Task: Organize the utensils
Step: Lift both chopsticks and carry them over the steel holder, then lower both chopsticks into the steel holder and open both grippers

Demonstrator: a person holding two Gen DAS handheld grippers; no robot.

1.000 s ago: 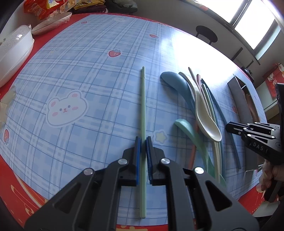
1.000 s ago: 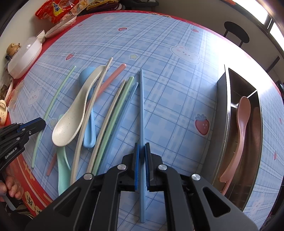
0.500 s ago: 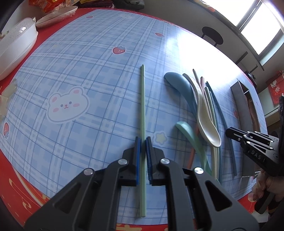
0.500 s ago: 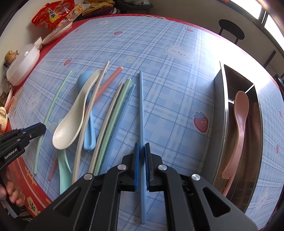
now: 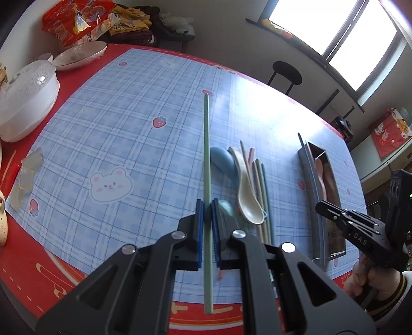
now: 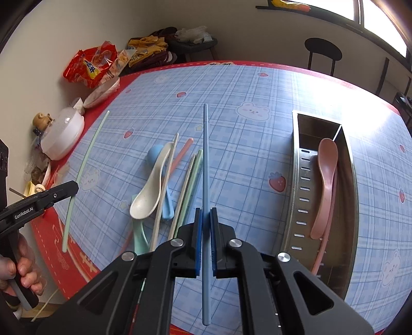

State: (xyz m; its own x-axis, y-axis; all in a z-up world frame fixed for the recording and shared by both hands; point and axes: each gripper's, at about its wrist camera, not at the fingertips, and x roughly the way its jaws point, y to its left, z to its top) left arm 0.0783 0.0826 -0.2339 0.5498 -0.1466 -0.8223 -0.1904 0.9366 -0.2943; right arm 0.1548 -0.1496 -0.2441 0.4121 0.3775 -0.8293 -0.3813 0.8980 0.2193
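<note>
My left gripper [image 5: 207, 206] is shut on a pale green chopstick [image 5: 206, 144], held in the air above the blue checked tablecloth. My right gripper [image 6: 205, 215] is shut on a blue chopstick [image 6: 205, 154], also lifted off the table. Between them lies a heap of utensils: a cream spoon [image 6: 152, 188], a blue spoon [image 6: 157, 154], a green spoon [image 6: 139, 237], a pink chopstick [image 6: 182, 152] and several more chopsticks. A metal utensil tray [image 6: 301, 180] at the right holds a pink spoon [image 6: 325, 180].
At the far left of the table stand a white lidded container [image 5: 23, 100], a shallow bowl [image 5: 81, 55] and snack bags [image 5: 74, 20]. A black stool [image 5: 287, 73] stands beyond the table's far edge. A hand [image 6: 23, 268] grips the left tool's handle.
Both grippers have risen from the table, each carrying its chopstick up with it. More of the room and the table's far edge has come into view.
</note>
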